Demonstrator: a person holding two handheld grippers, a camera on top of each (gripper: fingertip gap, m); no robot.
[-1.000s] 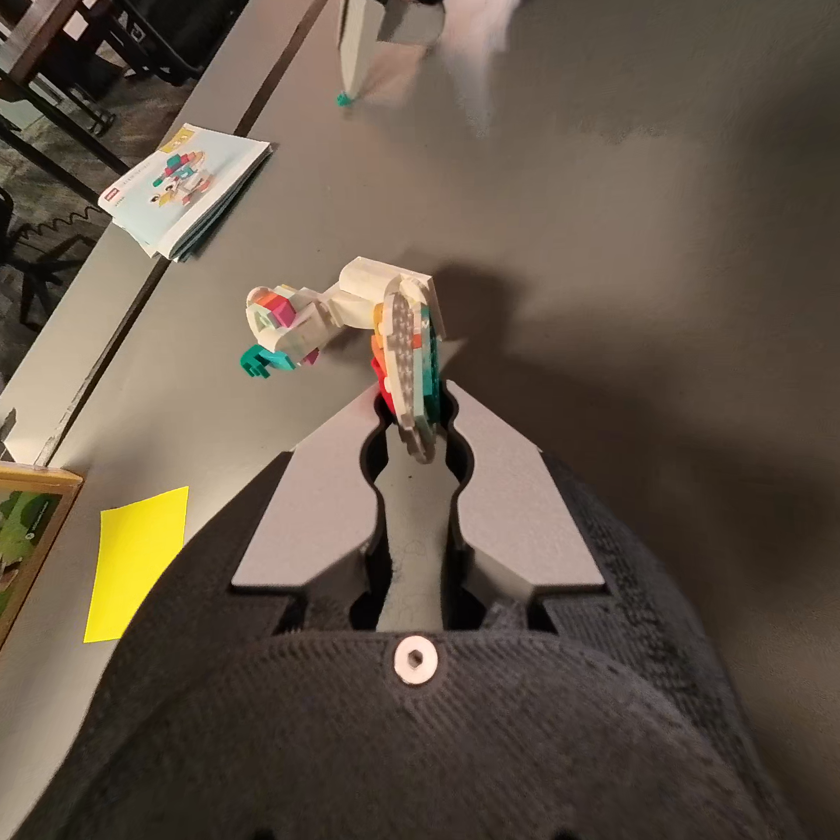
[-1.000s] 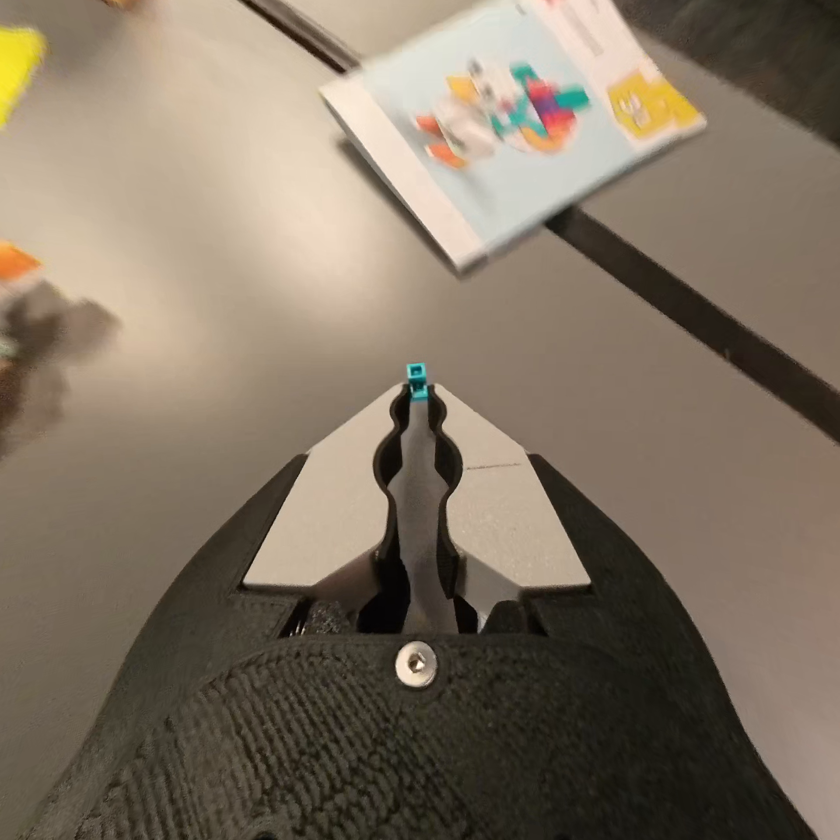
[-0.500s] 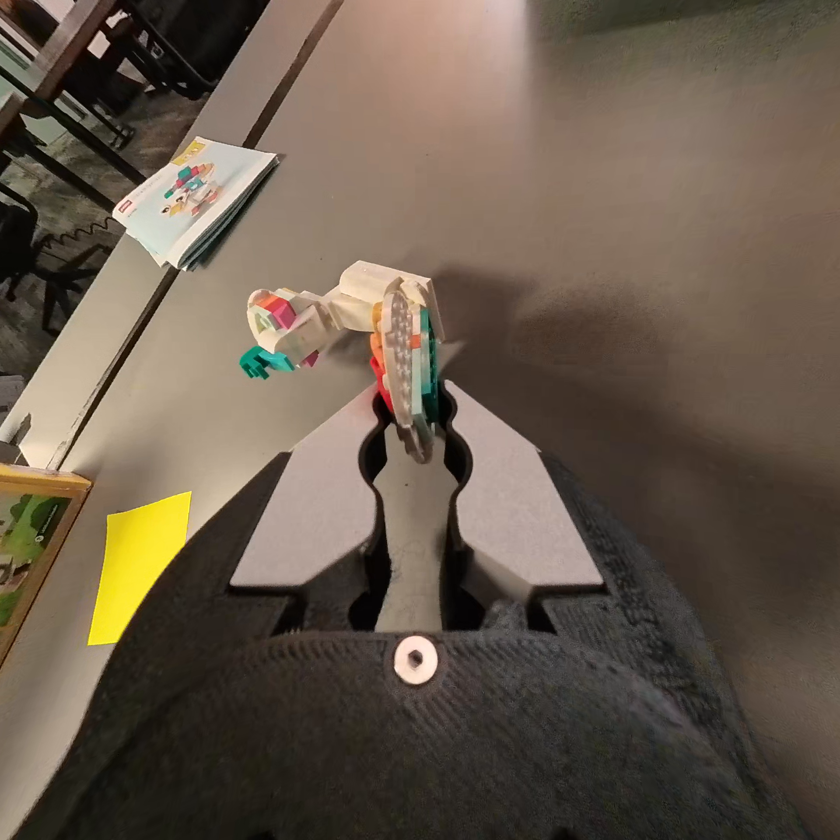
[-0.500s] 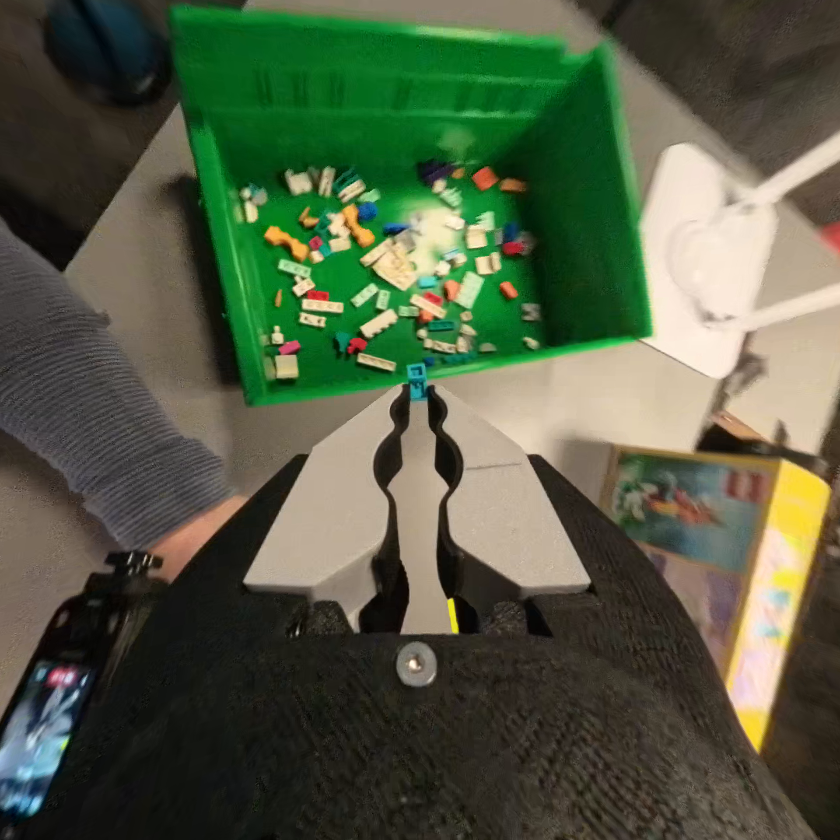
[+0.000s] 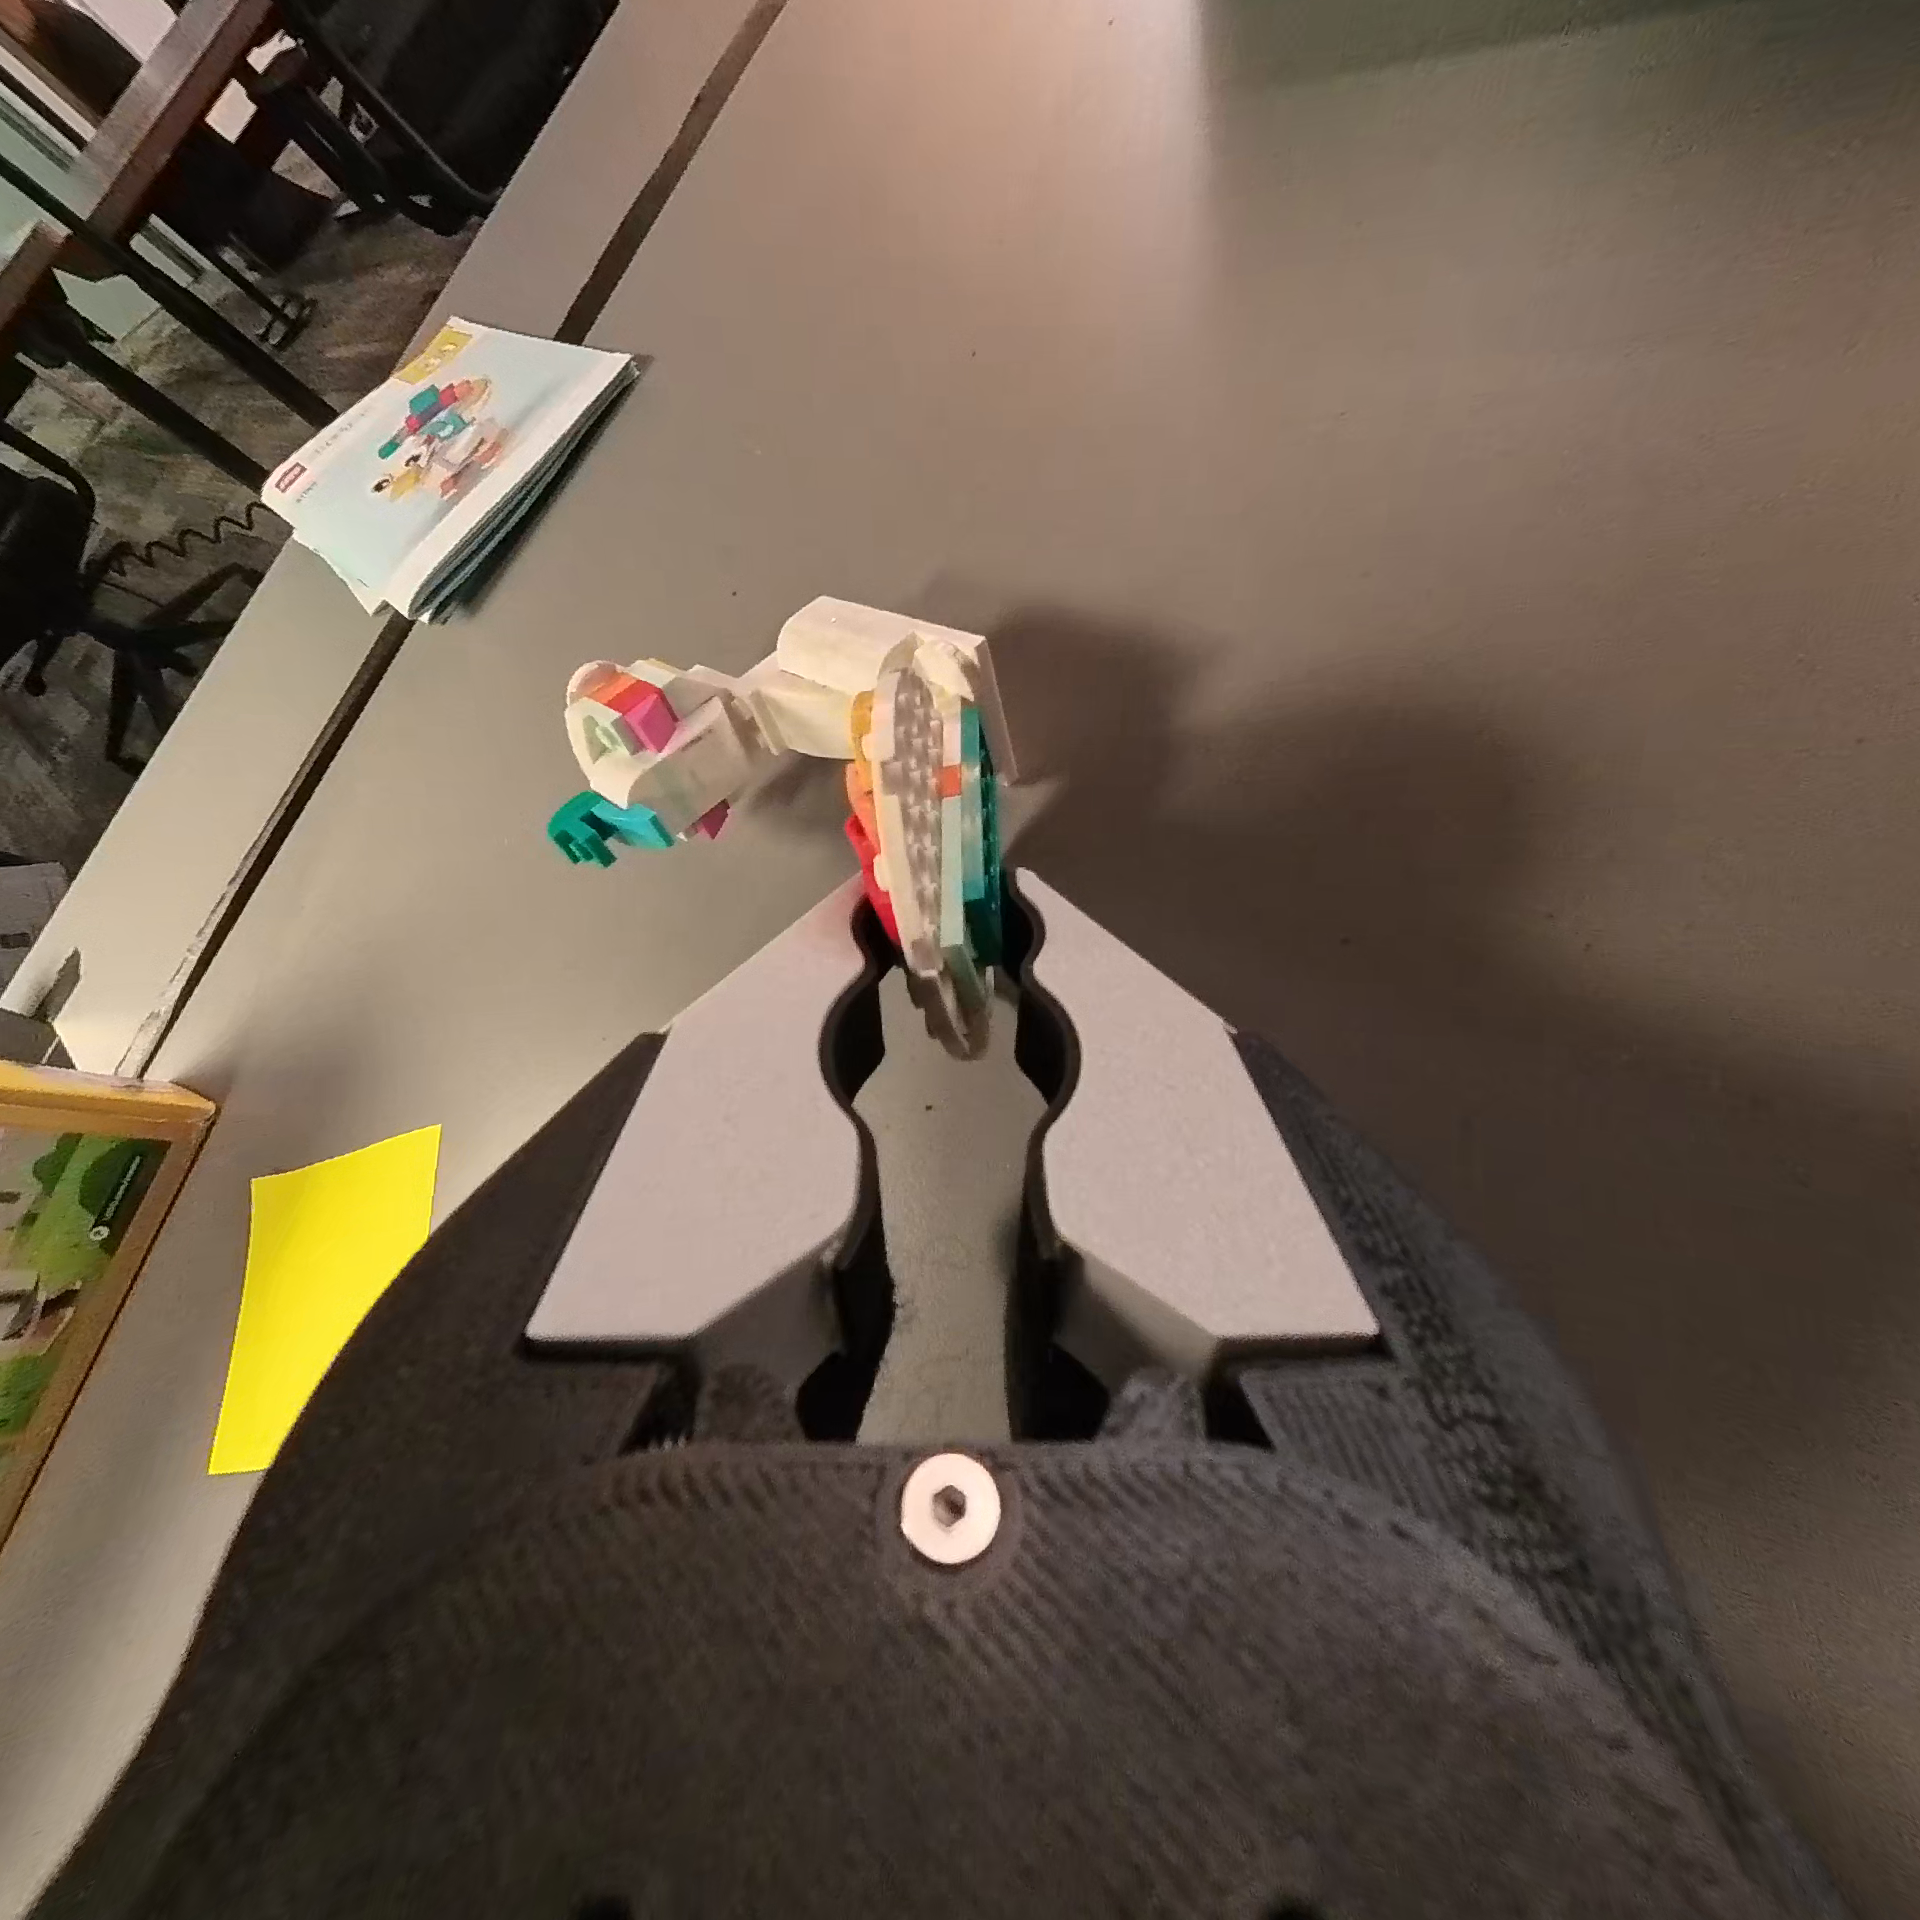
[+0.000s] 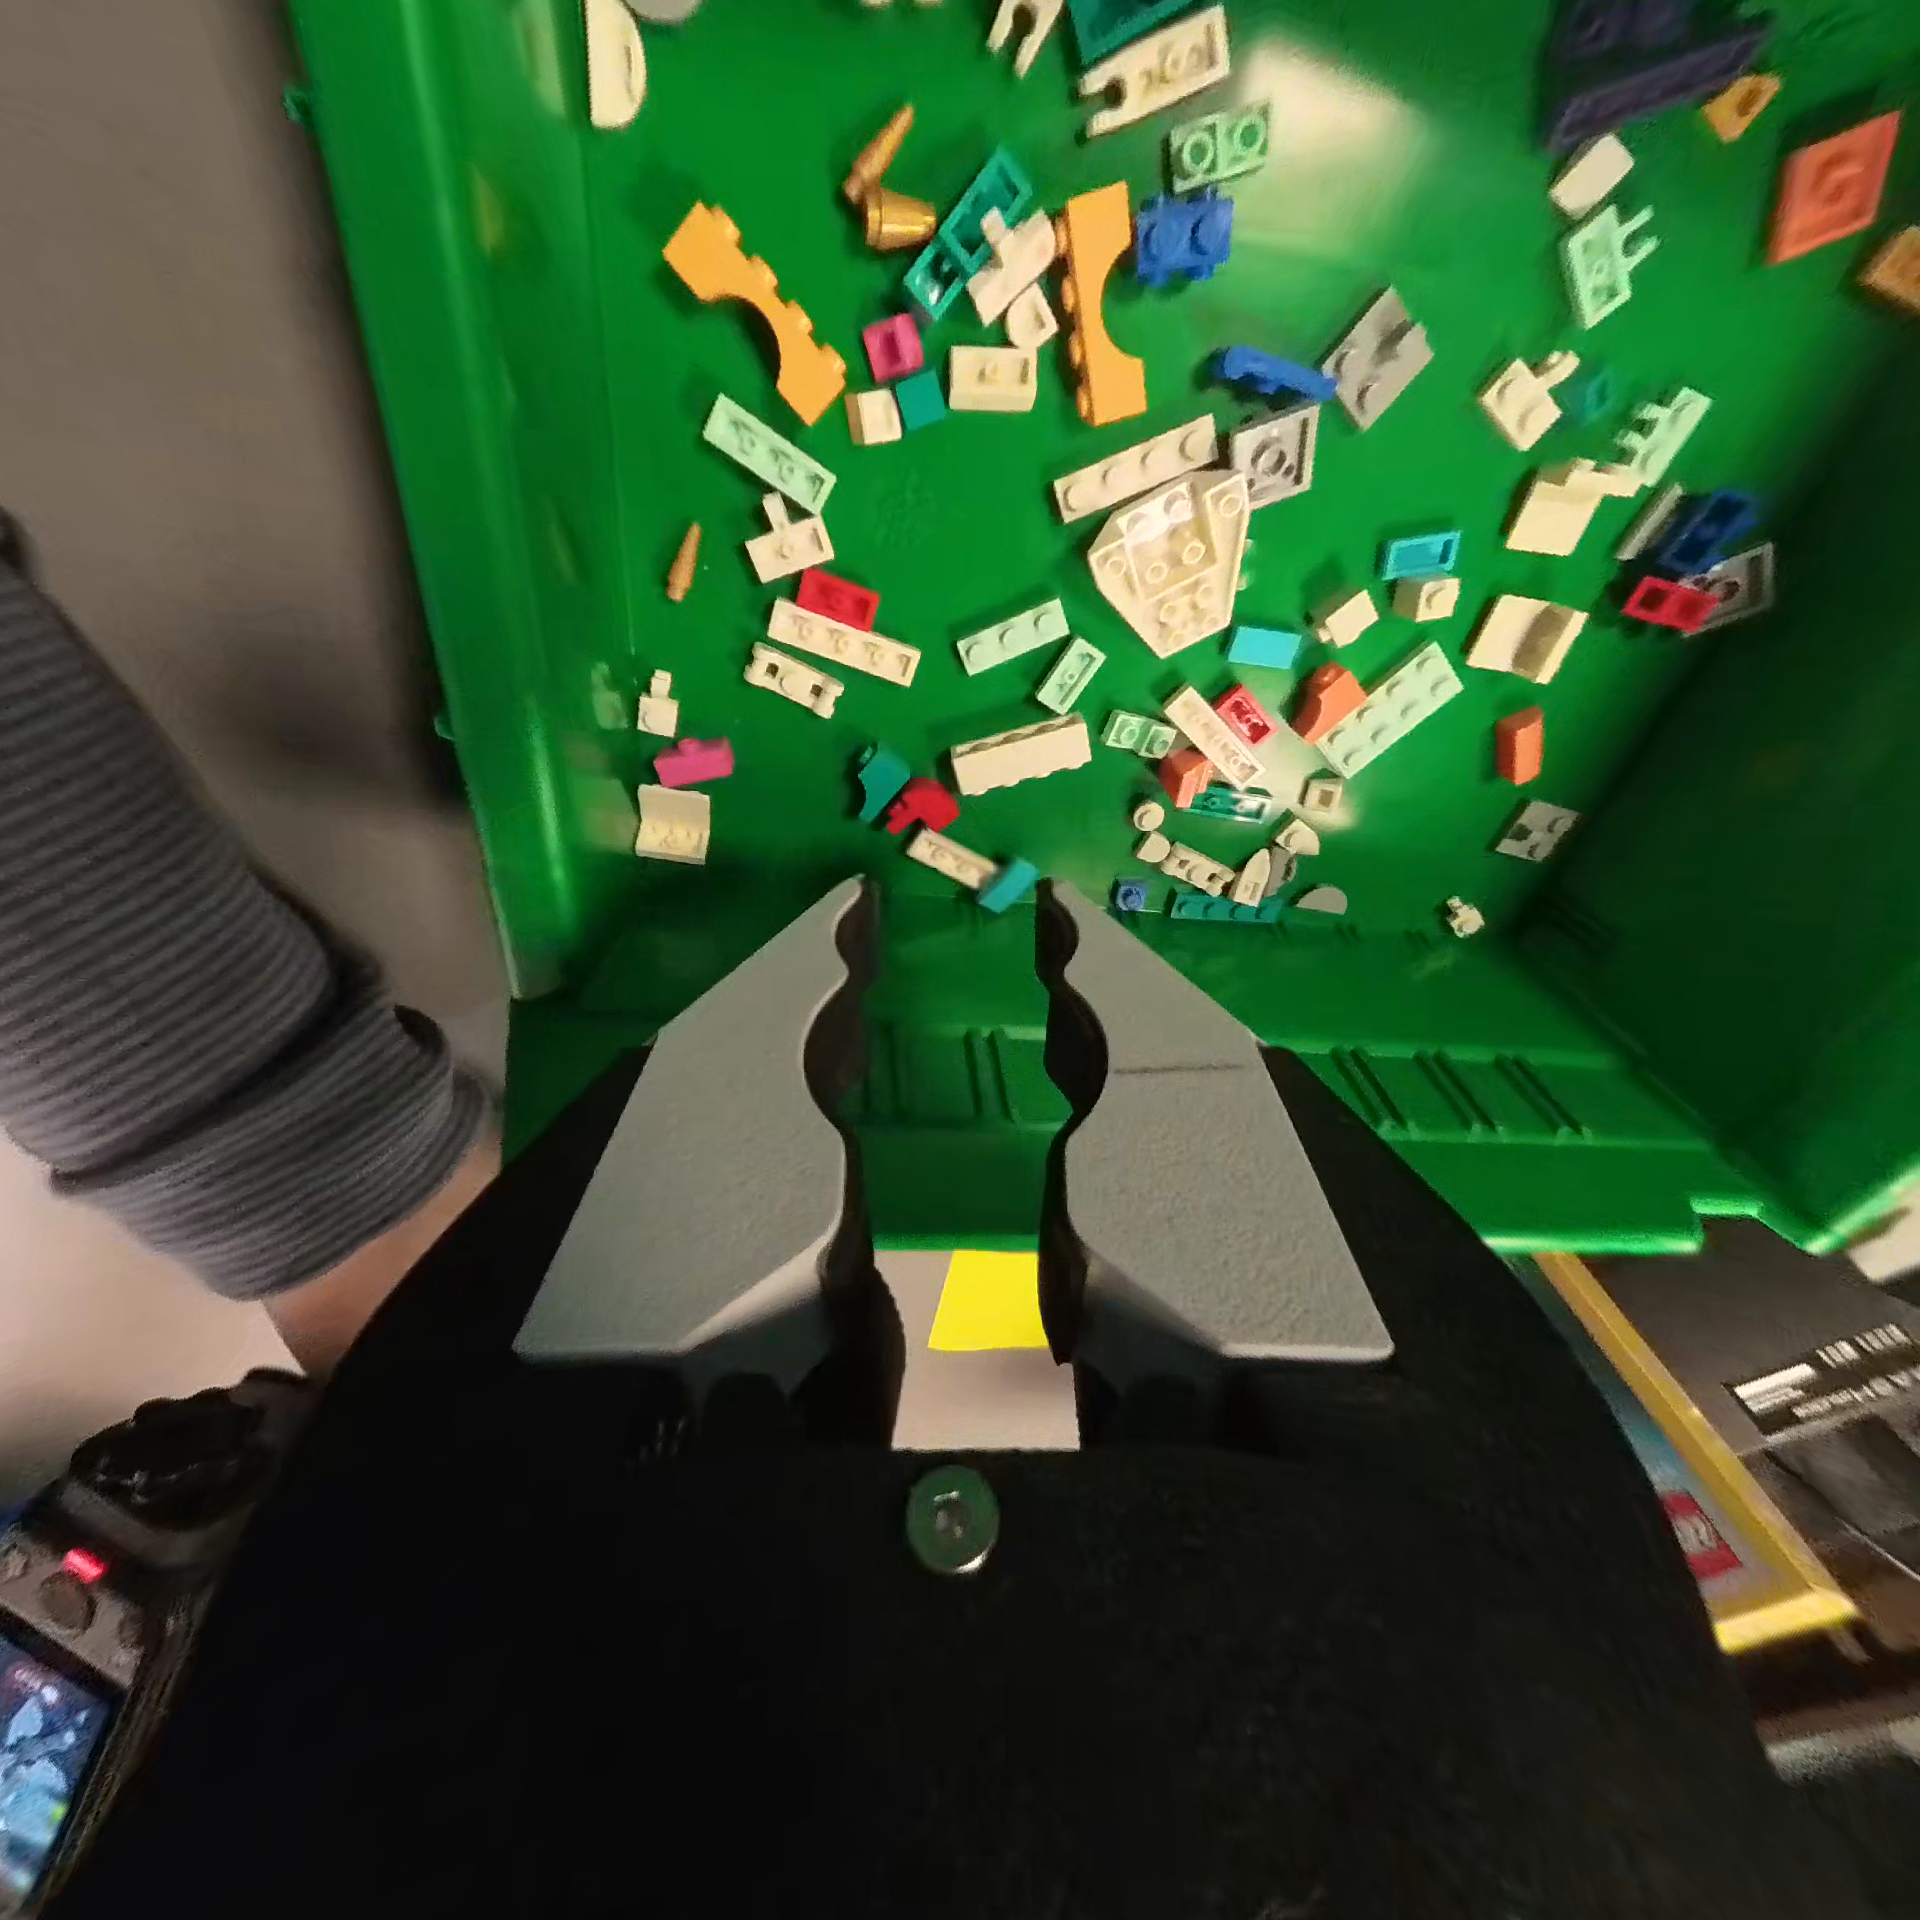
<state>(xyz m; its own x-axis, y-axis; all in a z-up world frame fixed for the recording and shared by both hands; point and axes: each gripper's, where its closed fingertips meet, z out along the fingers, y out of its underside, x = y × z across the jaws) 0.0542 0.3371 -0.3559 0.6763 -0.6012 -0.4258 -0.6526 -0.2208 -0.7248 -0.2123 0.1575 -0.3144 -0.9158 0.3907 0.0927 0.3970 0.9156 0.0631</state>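
Right claw (image 6: 951, 899) is now spread wide w/ nothing in it, hanging over the near wall of the green bin (image 6: 1351, 1081) full of loose bricks. Half a sec ago it was pinched on a tiny teal brick; a small teal piece (image 6: 1008, 885) now sits just past the tips, prob that one, can't be sure. Left claw (image 5: 940, 914) hasn't budged: still clamped on the round white plate of the lego bird model (image 5: 800, 727), held above the grey surface (image 5: 1351, 416), instruction booklet (image 5: 457, 478) and yellow sticky note (image 5: 327, 1288) off to the side.
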